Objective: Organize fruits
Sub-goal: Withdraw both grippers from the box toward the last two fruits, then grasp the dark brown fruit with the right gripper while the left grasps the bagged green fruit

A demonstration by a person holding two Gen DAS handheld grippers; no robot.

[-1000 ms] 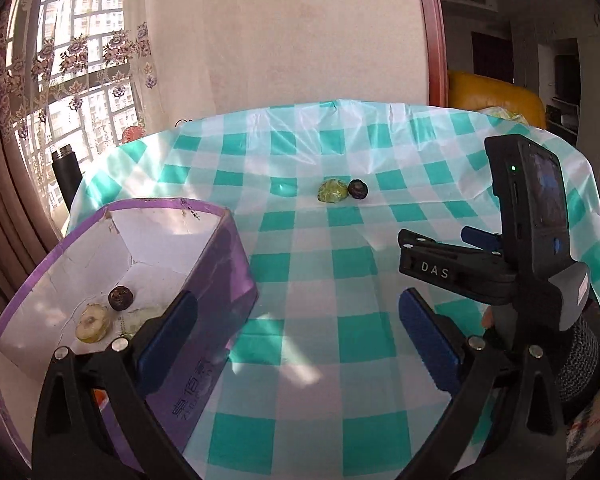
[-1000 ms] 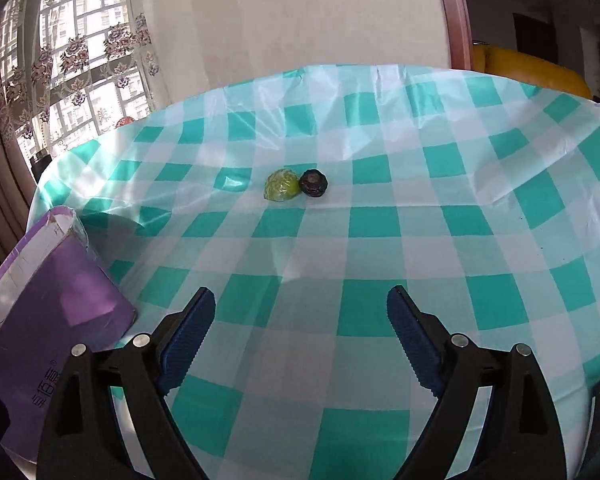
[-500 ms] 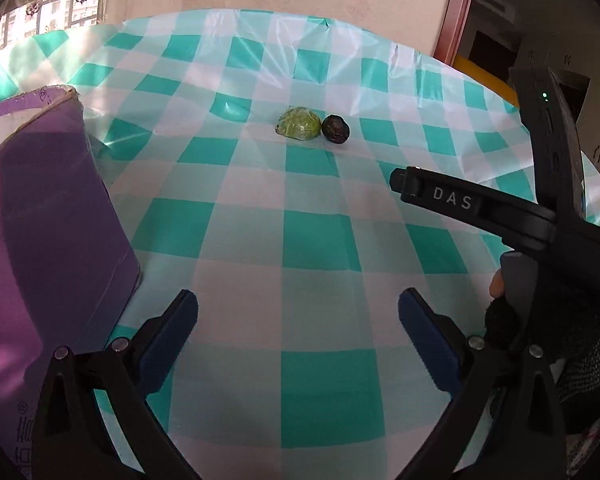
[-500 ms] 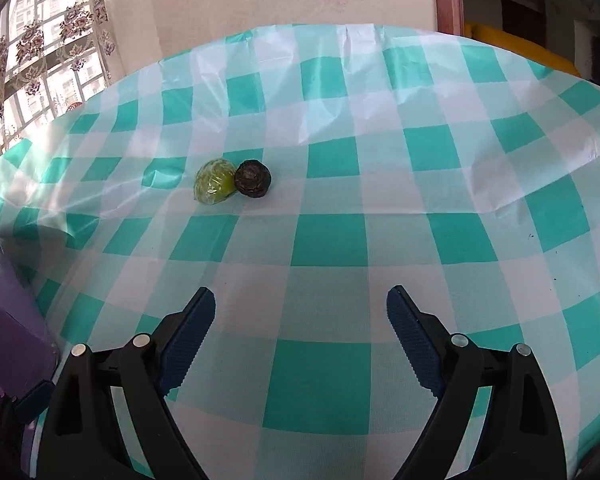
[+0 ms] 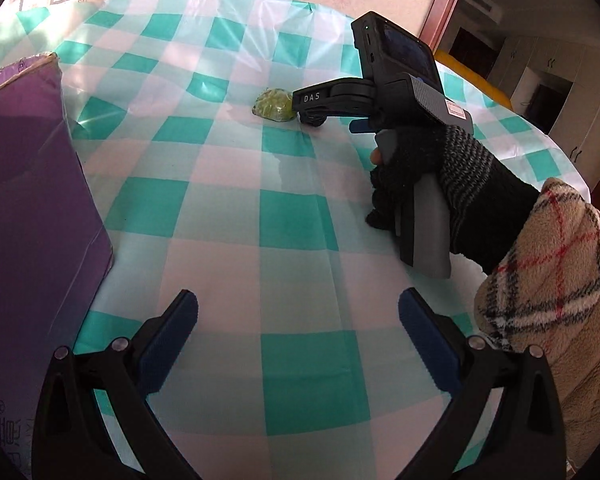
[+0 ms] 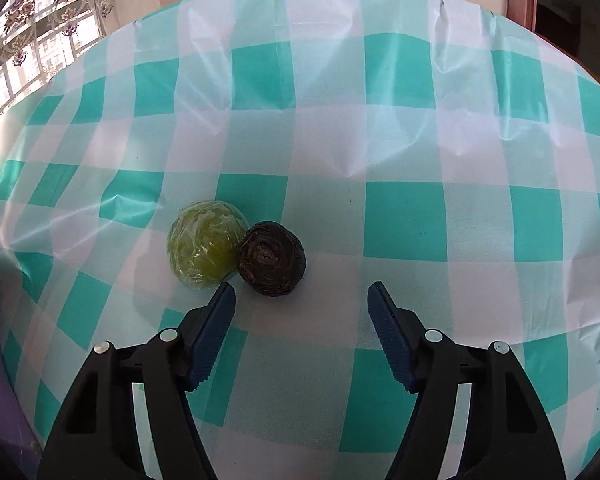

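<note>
Fruits, two of them, sit touching each other out on the checked desk (image 6: 420, 140), and I'll place everything against that pair. Furthest left of them stands the purple box (image 5: 32, 184), well apart, its side wall filling the left edge of my left wrist view; I take it to be where the fruit should end up. My left gripper (image 5: 298, 344) hangs over bare cloth on the near side of the pair, well short of them, jaws spread wide with nothing between.

Next comes the green fruit in clear wrap (image 6: 206, 250), the left one of the pair. The film looks slick and crinkled, so I'd expect the pads to slide on it unless I close across its widest part. Pressed against its right flank is the dark brown fruit (image 6: 271, 259), round, with a rough ridged skin and a whorl on top. It looks light and fairly firm, and that texture should give good bite.

My right gripper (image 6: 302, 300) is just on the near side of the pair, jaws spread; the left finger's tip is close beside the wrapped fruit's near edge, and the dark fruit sits just ahead of the gap, toward its left half. I judge the dark one is the pick. The snag is the contact between the two: the left finger has to slip into that seam, or it will nudge the green one away. I'd shift slightly left, ease forward, and close gently across the dark fruit's middle.
</note>
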